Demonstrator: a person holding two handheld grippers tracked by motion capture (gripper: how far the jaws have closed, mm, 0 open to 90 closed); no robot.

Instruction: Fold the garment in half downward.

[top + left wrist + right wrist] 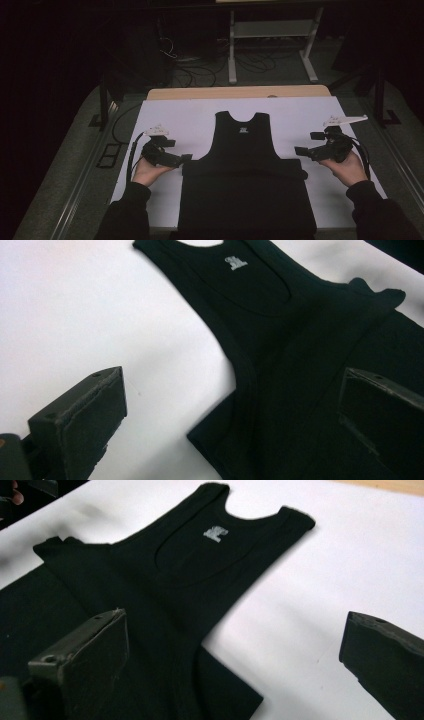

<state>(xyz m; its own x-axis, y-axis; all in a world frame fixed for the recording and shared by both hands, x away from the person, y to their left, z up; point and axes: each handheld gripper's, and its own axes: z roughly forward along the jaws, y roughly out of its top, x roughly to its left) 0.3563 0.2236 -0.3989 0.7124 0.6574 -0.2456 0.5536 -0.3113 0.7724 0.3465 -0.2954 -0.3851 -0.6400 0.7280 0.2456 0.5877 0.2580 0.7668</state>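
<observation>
The black tank top (246, 170) lies flat at the middle of the white surface (175, 112), neckline far, hem near, apparently spread for folding. The left tool (186, 158) and right tool (298, 150) flank its armhole corners, both released with jaws wide, seemingly placed to pinch matching side edges together.

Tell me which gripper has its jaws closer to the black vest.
The left gripper: its jaws reach the black vest at its side edge, while the right gripper hangs apart.
</observation>
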